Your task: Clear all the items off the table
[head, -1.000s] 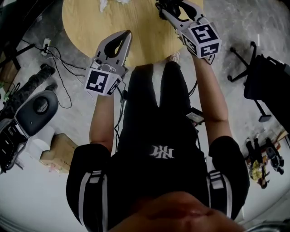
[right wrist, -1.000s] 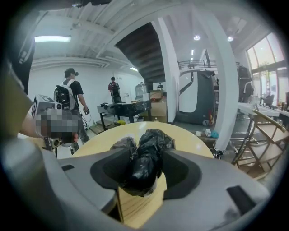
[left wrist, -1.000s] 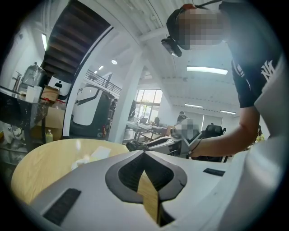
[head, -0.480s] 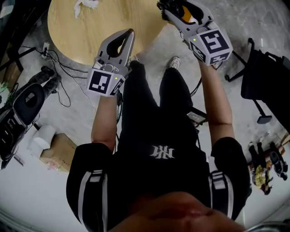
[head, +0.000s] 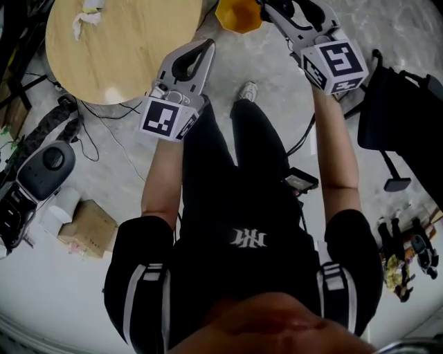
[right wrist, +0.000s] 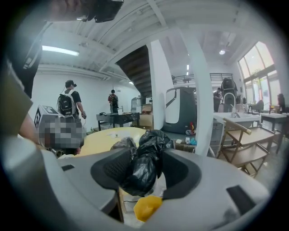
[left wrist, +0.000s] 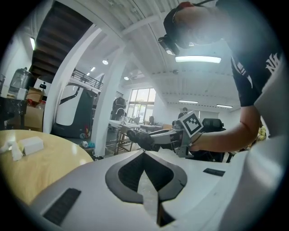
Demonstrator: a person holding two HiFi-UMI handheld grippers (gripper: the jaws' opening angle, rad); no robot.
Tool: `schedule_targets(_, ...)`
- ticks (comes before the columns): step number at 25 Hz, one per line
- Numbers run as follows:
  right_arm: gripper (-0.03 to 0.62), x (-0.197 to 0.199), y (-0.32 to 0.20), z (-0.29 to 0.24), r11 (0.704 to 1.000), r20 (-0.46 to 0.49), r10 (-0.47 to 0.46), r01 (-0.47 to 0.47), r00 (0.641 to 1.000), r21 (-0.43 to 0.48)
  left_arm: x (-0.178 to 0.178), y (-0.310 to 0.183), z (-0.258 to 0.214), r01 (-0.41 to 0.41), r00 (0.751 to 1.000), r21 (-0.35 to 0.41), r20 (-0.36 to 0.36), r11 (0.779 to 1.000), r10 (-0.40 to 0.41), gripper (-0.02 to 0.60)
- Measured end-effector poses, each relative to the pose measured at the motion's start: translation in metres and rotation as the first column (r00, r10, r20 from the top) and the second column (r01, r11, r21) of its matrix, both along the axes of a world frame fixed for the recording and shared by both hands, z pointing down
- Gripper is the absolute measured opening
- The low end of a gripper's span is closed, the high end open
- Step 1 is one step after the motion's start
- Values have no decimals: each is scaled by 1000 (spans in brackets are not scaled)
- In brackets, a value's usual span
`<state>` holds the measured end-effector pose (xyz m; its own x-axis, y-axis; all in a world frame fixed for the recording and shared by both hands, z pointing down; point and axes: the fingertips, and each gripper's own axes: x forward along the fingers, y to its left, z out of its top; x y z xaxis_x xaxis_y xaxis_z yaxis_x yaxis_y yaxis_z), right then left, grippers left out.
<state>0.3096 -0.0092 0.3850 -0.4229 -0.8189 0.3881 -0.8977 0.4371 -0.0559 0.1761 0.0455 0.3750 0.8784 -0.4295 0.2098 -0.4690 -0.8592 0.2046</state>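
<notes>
Black crinkled plastic bag (right wrist: 152, 139) bunched in right gripper (right wrist: 145, 155); round wooden table (head: 131, 48).

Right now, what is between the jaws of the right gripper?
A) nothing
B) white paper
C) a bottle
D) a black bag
D: the right gripper view shows the right gripper with its jaws closed on a crumpled black bag.

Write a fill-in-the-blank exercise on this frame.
1. The right hand-held gripper is shut on a crumpled ___ bag.
2. The left hand-held gripper has its jaws ___, with nothing between them.
3. White tissue lies on the round wooden ___.
Missing words: black; shut; table.
</notes>
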Motion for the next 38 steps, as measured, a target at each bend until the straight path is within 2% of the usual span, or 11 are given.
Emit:
schedule_targets(6,221,25,4,65,1000,9,5,-5,1000,16,32,20,48,-26,1000,-32,0,999,26,12)
schedule_targets(11,221,15,5,139,998,26,-23,25,999,-51,31,30,102,-12,1000,-78,13,997,13,12)
schedule_targets(16,221,11,1,209,997,50,-10,14,999,-79,31,37,175,-46,998,-100,33,994,49,12)
schedule_targets(23,221,-2,-9,299,995,54,-6,12,999,-101,36,28,261,-58,998,-121,17,991,61,12)
schedule_targets(33,219,-4,-22,418,988,43,-5,11,999,-152,18,-4,373,-27,995,-154,88,988,41,12)
schedule_targets(38,219,-8,-17,463,982,37,-10,17,999,-187,13,-16,407,-19,996,-159,88,987,33,12)
